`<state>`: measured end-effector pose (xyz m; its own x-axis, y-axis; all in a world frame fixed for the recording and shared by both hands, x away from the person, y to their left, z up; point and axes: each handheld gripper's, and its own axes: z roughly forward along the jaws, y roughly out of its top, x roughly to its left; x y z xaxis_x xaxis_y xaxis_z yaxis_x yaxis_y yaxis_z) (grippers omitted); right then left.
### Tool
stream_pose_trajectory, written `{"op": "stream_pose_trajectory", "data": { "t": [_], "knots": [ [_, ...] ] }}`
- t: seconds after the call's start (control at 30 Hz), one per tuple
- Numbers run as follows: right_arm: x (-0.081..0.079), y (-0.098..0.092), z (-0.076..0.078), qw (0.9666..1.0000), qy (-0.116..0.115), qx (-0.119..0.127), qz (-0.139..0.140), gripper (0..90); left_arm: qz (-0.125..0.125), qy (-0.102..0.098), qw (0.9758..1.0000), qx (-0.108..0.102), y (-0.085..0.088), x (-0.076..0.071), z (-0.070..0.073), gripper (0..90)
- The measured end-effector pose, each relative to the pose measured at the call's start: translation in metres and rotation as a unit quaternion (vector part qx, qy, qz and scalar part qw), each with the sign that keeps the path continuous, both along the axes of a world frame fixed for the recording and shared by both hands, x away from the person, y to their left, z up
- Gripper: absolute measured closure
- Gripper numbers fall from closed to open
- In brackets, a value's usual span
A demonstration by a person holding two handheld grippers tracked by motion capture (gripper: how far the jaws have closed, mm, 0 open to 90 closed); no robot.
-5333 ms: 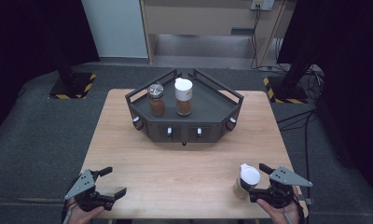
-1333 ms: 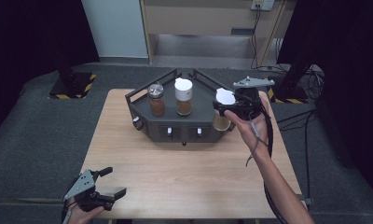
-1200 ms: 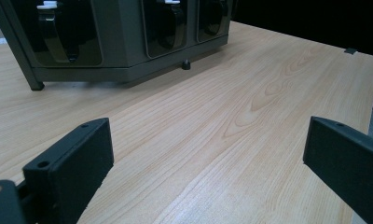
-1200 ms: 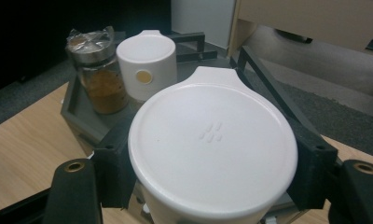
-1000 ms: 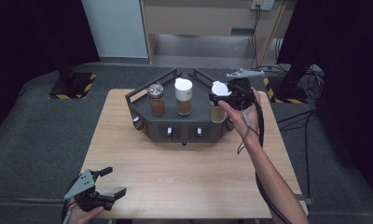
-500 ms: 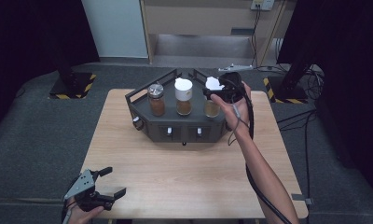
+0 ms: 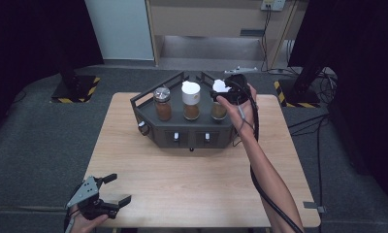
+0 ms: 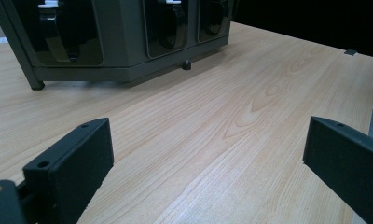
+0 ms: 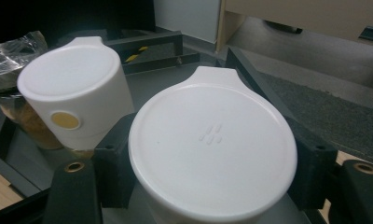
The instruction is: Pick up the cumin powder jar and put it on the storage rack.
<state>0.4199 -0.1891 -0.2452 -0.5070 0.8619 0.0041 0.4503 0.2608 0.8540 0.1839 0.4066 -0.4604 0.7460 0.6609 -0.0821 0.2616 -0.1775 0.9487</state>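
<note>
The wooden desk (image 7: 197, 179) stands on dark grey floor (image 7: 37, 145), with black curtains at both sides and a pale wall behind. At the near left corner of the desk, the left tongs (image 7: 112, 190) rest low, with jaws wide apart and nothing between them; bare wood lies in front of them up to the rack. In the middle, toward the far edge, stands a dark angled rack (image 7: 182, 131). It carries a metal-lid jar (image 7: 162, 104) at left and a white-cap jar (image 7: 191, 100) beside it. At the right end of the rack, the right tongs (image 9: 208, 158) are closed on the white lid of a third jar (image 7: 219, 104), which stands in the rack's right place. The right side of the desk is free wood.
</note>
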Motion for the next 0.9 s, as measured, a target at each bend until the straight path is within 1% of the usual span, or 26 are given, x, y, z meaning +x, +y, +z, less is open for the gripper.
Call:
{"op": "stream_pose_trajectory", "data": {
  "t": [0.23, 0.53, 0.9],
  "knots": [
    [0.005, 0.001, -0.006, 1.0000, 0.001, -0.004, -0.001, 30.8, -0.001, 0.000, 1.0000, 0.001, 0.000, 0.000, 0.000, 0.7],
    [0.010, 0.005, -0.006, 0.9999, 0.003, -0.010, 0.004, 30.7, -0.002, 0.000, 1.0000, 0.001, 0.000, 0.000, 0.000, 0.7],
    [0.014, 0.004, -0.008, 0.9999, 0.008, -0.008, 0.005, 30.7, -0.003, 0.000, 1.0000, 0.002, 0.000, 0.000, 0.000, 0.7]
  ]
}}
